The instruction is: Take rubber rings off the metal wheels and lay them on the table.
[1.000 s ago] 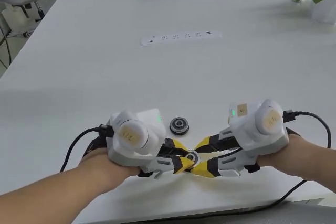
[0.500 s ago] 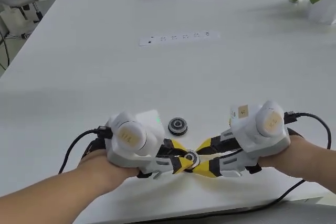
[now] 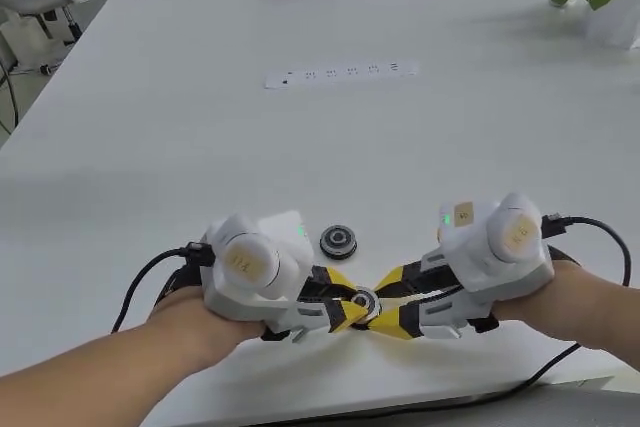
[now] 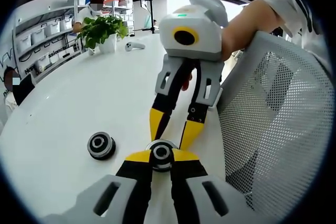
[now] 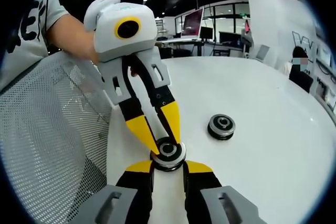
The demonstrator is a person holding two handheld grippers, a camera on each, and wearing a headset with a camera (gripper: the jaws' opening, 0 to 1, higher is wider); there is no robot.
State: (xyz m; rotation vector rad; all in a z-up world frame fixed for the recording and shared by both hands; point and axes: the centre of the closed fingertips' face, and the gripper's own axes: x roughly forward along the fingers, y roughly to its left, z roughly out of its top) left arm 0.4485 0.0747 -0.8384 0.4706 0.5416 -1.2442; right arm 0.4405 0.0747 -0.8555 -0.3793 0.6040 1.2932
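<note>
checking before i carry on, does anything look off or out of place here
Nothing looks spilled or damaged. One thing stands out: the left gripper and right gripper both clamp the same wheel, close to the near edge of the table. The second wheel lies flat just beyond, apart from both.

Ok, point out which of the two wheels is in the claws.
The near wheel, pinched between the left claw and right claw; the far wheel lies free on the table.
</note>
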